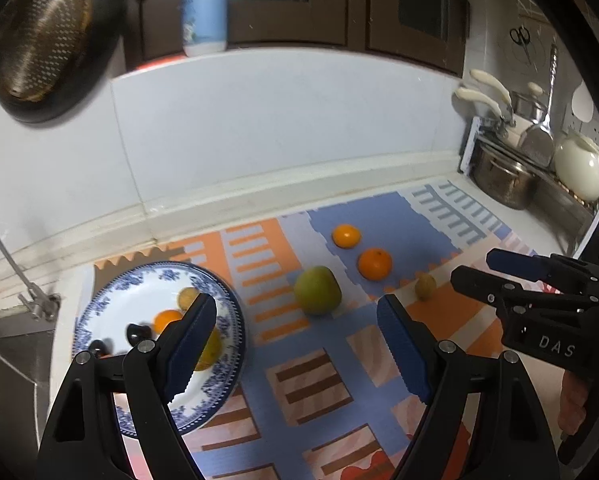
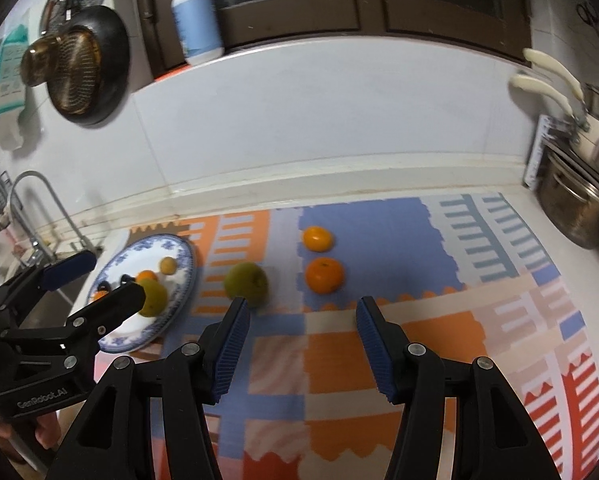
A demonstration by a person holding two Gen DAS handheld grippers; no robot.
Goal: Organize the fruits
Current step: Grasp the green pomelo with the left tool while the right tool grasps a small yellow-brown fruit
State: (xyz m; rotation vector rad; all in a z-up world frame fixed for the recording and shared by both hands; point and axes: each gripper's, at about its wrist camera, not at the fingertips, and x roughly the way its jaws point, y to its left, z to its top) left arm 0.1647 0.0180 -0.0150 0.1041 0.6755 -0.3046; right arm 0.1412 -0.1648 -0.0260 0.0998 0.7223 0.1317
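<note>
Nearest the cameras, the left tool (image 1: pixel 295 340) and the right tool (image 2: pixel 299 344) each hang with black jaws spread wide and ribbed blue pads (image 2: pixel 229 354) bare, gripping nothing, above a desk covered by a patchwork mat (image 2: pixel 379 360) of orange, blue and cream blocks. At the left lies a round white plate (image 1: pixel 147 280) with a blue floral rim, glossy, carrying a small orange, a yellowish fruit, a small tan fruit and dark cherries; the left tool's left finger overlaps its rim in view. On the mat, ahead of both tools and apart from them, sits a matte green pear-shaped fruit (image 2: pixel 246 283). Beyond it lie two smooth round oranges, the nearer (image 2: pixel 324 275) just beside the farther (image 2: pixel 317 238). A small tan fruit (image 1: pixel 425 286) rests near the right tool. Behind, a white tiled wall (image 2: pixel 339 120) rises.
</note>
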